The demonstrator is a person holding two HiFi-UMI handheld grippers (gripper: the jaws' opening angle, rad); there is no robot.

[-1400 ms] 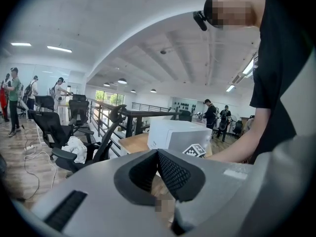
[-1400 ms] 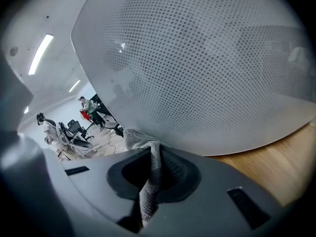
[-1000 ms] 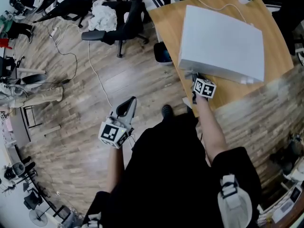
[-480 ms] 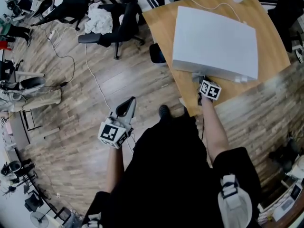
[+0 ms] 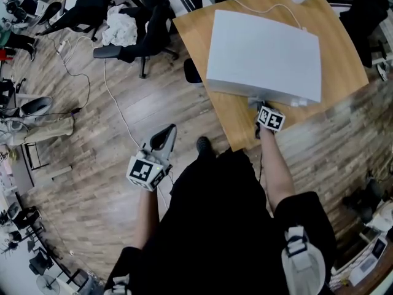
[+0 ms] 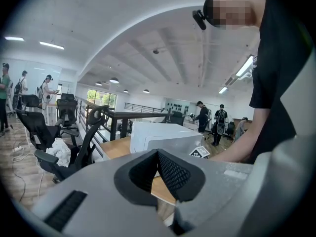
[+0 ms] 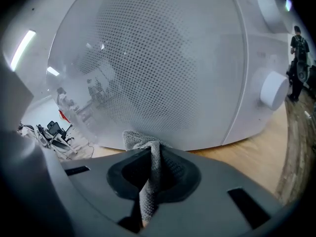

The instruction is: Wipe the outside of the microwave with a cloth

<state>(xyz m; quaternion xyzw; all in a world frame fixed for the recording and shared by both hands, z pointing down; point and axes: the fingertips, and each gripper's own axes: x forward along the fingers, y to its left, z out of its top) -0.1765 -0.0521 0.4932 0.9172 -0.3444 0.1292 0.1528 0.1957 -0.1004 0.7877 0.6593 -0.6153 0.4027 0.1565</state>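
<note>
The white microwave point(image 5: 264, 54) sits on a wooden bench point(image 5: 202, 35), its front face turned toward the person standing at the bench's near corner. The right tongs point(image 5: 256, 103) reach in low at that front face, near the bottom edge and toward its right half. Seen along their own jaws, the right tongs point(image 7: 150, 167) are closed tight on a grey knitted cloth point(image 7: 147, 181), which runs as a narrow fold straight down between the pads and bunches into a small lump above the tips. That lump is right up against the lower part of the dotted door point(image 7: 163, 68); I can't tell whether it touches. To the right of the door two round knobs point(image 7: 273, 90) stand one above the other on the control panel, and a strip of bare bench shows under the microwave. The left tongs point(image 5: 163, 137) hang well apart from all this, out over the plank floor point(image 5: 92, 165) at the person's left side and pointing away from the body. In their own view the left tongs point(image 6: 157, 174) have the jaws drawn together with nothing between them, the microwave visible beyond. A black chair point(image 5: 138, 42) stands on the floor left of the bench, and a thin cable point(image 5: 113, 97) trails across the boards nearby.
</note>
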